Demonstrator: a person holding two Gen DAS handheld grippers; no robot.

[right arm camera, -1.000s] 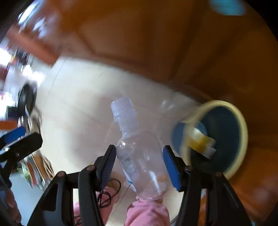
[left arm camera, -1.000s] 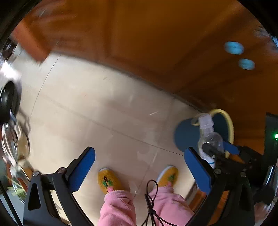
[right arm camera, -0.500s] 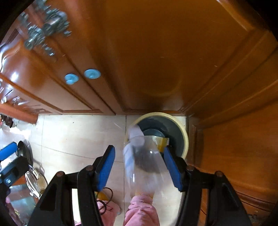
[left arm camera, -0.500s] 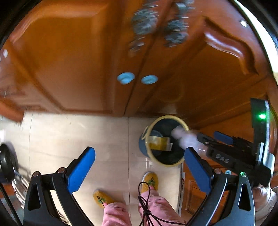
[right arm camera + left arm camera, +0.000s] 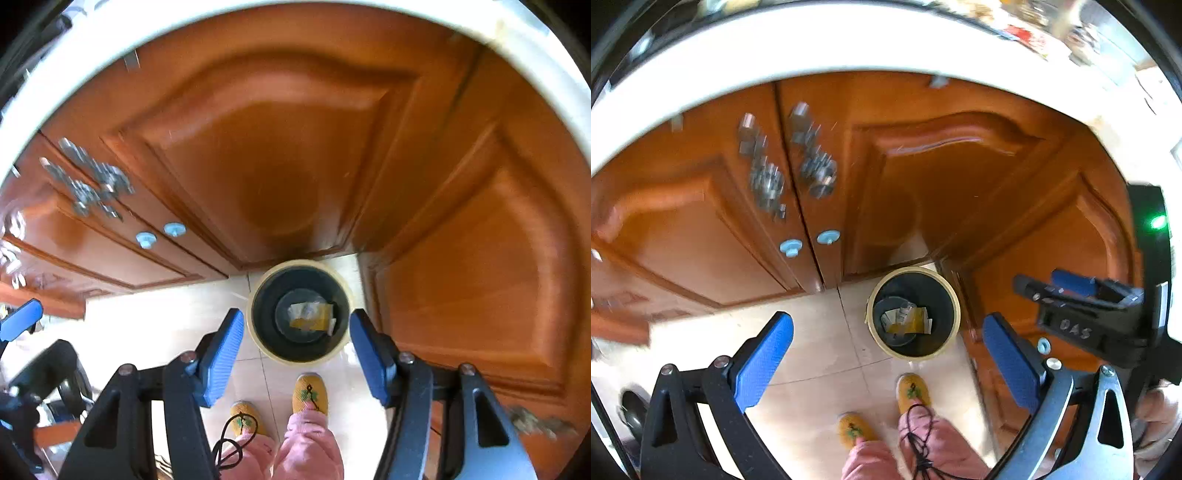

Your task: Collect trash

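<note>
A dark round trash bin with a cream rim (image 5: 952,295) (image 5: 255,332) stands on the tile floor, in the corner of the wooden cabinets. Yellow and white wrappers (image 5: 909,322) (image 5: 314,319) lie at its bottom, along with something clear and pale (image 5: 301,309) that is too blurred to name. My right gripper (image 5: 296,318) hangs high over the bin, open, with nothing between its blue pads. Beside it, also high and pointing down, my left gripper (image 5: 885,325) is open and empty. The right gripper (image 5: 1047,286) also shows at the right edge of the left wrist view.
Orange-brown cabinet doors (image 5: 942,192) (image 5: 288,166) with pale blue knobs (image 5: 828,237) surround the bin, under a white countertop edge (image 5: 849,48). The person's yellow slippers (image 5: 913,387) (image 5: 309,391) and pink trouser legs stand right in front of the bin. A black cord (image 5: 919,435) dangles there.
The clear plastic bottle that was held between the right gripper's pads is gone from them. Both grippers have risen well above the bin, which now looks smaller and lies straight below.
</note>
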